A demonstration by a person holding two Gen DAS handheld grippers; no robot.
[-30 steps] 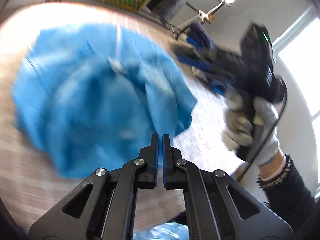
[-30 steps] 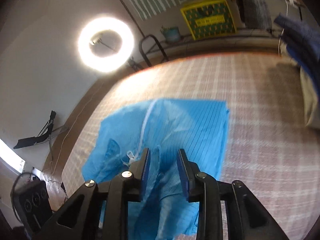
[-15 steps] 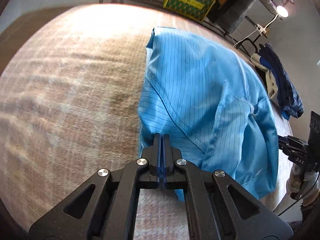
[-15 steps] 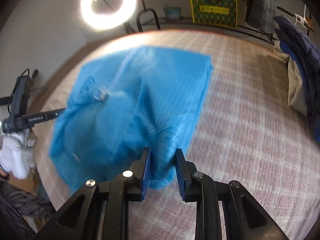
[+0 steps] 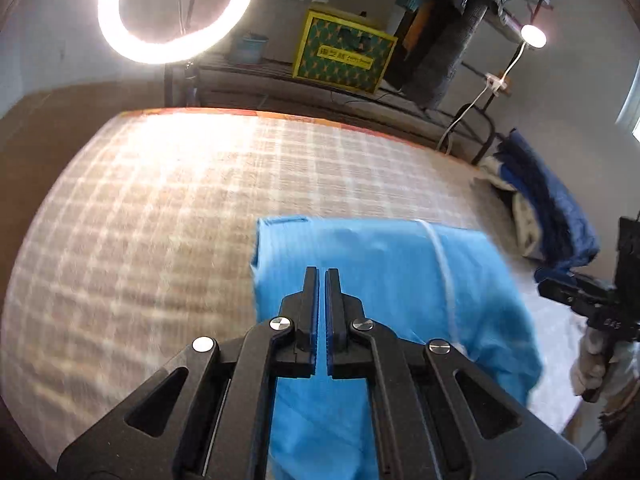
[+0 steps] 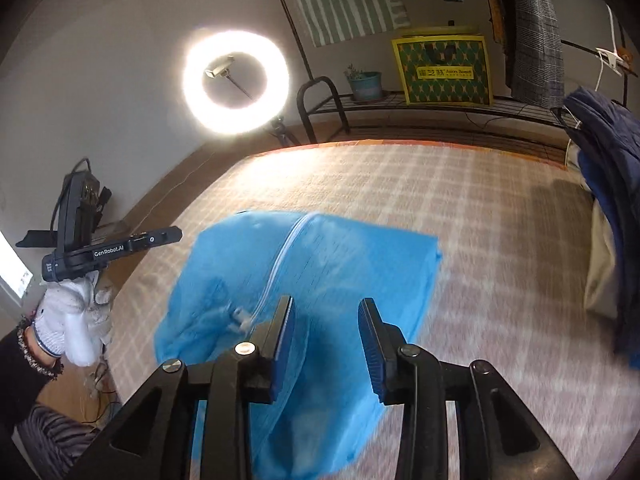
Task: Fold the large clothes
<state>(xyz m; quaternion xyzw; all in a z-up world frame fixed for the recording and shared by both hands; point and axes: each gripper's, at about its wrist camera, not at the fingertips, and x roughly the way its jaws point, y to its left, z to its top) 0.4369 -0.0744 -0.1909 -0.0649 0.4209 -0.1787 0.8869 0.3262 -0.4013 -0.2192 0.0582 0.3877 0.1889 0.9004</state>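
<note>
A bright blue striped garment with a white zipper lies partly folded on the checked surface. It also shows in the right wrist view. My left gripper is above the garment's left part, its jaws nearly together with a narrow gap and nothing between them. My right gripper is open and empty above the garment's near edge. The left gripper also shows in the right wrist view, held in a white-gloved hand. The right gripper body shows at the right edge of the left wrist view.
A pile of dark blue and cream clothes lies at the right edge of the surface, also in the right wrist view. A ring light, a black rack and a yellow-green box stand beyond the far edge.
My left gripper let go of the garment's edge and lifted; its view swung up toward the far wall. My right gripper stayed open and rose slightly. The garment now lies flatter.
</note>
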